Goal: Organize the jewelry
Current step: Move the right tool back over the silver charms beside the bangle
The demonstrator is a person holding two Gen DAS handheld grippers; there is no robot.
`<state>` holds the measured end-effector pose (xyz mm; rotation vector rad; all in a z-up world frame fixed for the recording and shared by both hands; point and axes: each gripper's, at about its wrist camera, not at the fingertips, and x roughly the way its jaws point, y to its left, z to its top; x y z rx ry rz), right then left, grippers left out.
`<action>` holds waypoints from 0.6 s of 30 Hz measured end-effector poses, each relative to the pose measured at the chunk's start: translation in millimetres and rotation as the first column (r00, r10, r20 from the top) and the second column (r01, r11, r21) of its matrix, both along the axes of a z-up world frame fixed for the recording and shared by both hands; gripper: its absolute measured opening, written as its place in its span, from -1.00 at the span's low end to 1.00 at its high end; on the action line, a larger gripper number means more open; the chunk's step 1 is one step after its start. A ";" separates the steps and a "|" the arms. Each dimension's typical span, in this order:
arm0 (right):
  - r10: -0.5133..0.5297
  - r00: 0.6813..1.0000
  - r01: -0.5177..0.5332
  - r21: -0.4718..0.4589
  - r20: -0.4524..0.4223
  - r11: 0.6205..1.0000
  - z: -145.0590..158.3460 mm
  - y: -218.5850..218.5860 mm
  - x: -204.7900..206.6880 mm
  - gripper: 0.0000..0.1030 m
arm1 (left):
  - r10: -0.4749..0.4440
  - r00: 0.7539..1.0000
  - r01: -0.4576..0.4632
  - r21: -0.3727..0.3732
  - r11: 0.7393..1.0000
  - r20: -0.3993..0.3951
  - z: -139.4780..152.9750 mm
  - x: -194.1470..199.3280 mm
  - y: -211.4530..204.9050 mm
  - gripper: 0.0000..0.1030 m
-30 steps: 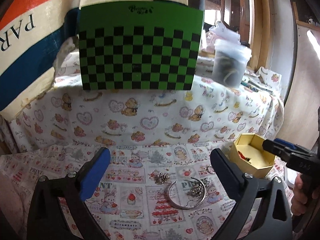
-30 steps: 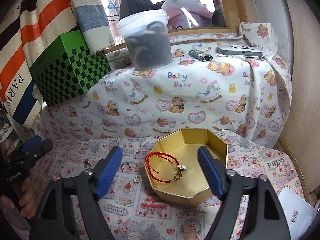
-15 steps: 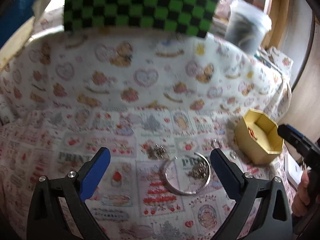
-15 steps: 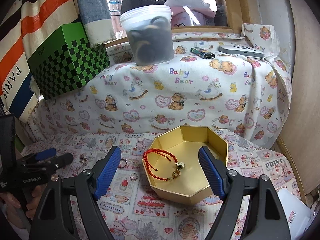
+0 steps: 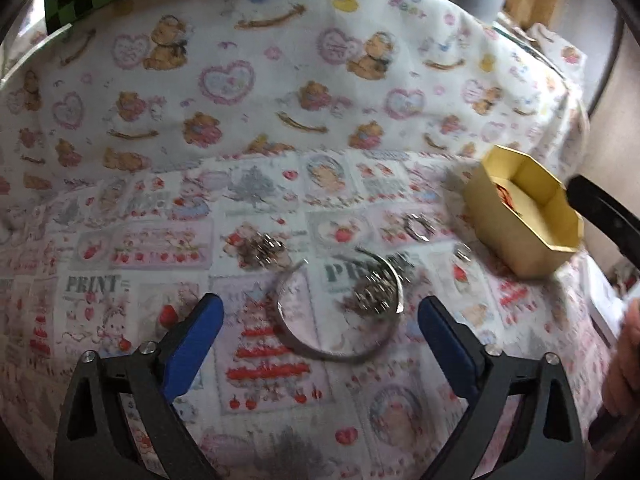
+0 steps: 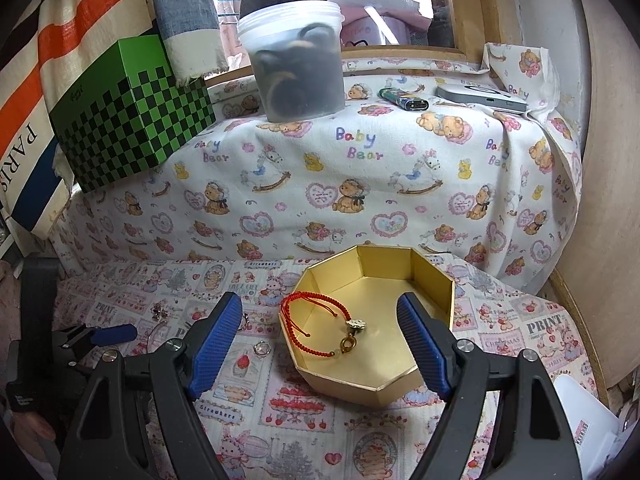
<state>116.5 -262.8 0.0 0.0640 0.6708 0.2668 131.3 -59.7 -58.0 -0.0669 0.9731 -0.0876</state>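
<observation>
Closing in on the bangle (image 5: 340, 312)
Left gripper (image 5: 320, 332) has dropped, jaws narrowing slightly, nothing grasped; bangle lies between its fingers. Right gripper (image 6: 320, 340) waits released over the box (image 6: 432, 280).

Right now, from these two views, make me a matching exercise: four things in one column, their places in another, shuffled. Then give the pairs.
Things
1. red cord bracelet
2. silver bangle
3. clear plastic tub
4. green checkered box

Places
A. on the raised ledge, just left of the lighter
B. on the printed cloth, between the open fingers of the left hand-held gripper
C. inside the gold octagonal box
D. at the left end of the ledge, by the striped bag

Pairs: 1-C, 2-B, 3-A, 4-D
</observation>
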 end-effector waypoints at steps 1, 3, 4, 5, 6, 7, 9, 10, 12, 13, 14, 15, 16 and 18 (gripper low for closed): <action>-0.001 1.000 0.001 -0.005 0.000 1.000 -0.7 0.2 0.3 0.58 | 0.005 1.000 -0.005 0.011 1.000 -0.001 -0.1 1.1 -1.1 0.77; -0.004 1.000 0.004 -0.012 0.000 1.000 -1.3 0.6 0.1 0.58 | 0.000 1.000 0.000 0.019 1.000 -0.005 -0.3 -0.2 -4.0 0.71; -0.004 1.000 0.004 -0.014 0.000 1.000 -1.3 0.7 0.2 0.58 | 0.001 1.000 -0.001 0.030 1.000 -0.006 -0.9 -1.3 -5.9 0.66; -0.004 1.000 0.004 -0.014 0.000 1.000 -1.1 1.0 0.2 0.58 | 0.003 1.000 -0.003 0.047 0.999 -0.006 -1.6 -1.9 -8.6 0.64; -0.004 1.000 0.004 -0.013 0.000 1.000 -1.0 1.3 0.0 0.58 | 0.003 1.000 -0.003 0.064 0.998 -0.004 -2.1 -3.0 -12.1 0.62; -0.003 1.000 0.003 -0.014 0.001 1.000 -1.0 1.1 0.1 0.58 | 0.001 1.000 -0.001 0.072 0.997 -0.004 -3.0 -4.0 -14.7 0.62; -0.004 1.000 0.004 -0.016 0.001 1.000 -0.9 1.0 0.2 0.58 | 0.001 1.000 0.000 0.117 0.993 -0.008 -4.7 -6.2 -20.1 0.62; -0.004 1.000 0.004 -0.015 0.000 1.000 -1.0 0.9 0.3 0.58 | 0.003 1.000 -0.003 0.127 0.992 -0.001 -4.8 -7.5 -21.8 0.62; -0.002 1.000 0.002 -0.014 -0.002 1.000 -1.2 1.0 0.4 0.58 | 0.004 1.000 -0.004 0.123 0.992 -0.003 -5.2 -7.5 -24.3 0.62; -0.002 1.000 0.002 -0.015 -0.003 1.000 -1.2 1.2 0.3 0.58 | 0.009 1.000 -0.009 0.117 0.993 -0.005 -4.9 -7.7 -23.3 0.62; -0.002 1.000 0.002 -0.017 -0.003 1.000 -1.3 1.4 0.2 0.58 | 0.013 1.000 -0.012 0.112 0.994 -0.006 -6.2 -5.1 -25.8 0.62; -0.002 1.000 0.002 -0.020 -0.003 1.000 -1.5 1.6 0.0 0.58 | 0.016 1.000 -0.015 0.109 0.994 -0.004 -6.0 -5.0 -24.9 0.62; -0.001 1.000 0.001 -0.022 -0.004 1.000 -1.8 1.8 0.1 0.58 | 0.017 1.000 -0.016 0.110 0.994 -0.001 -6.4 -4.7 -24.3 0.61; 0.002 1.000 -0.002 -0.024 -0.004 1.000 -2.1 2.6 -0.4 0.58 | 0.020 1.000 -0.021 0.111 0.994 0.011 -6.5 -6.1 -21.2 0.47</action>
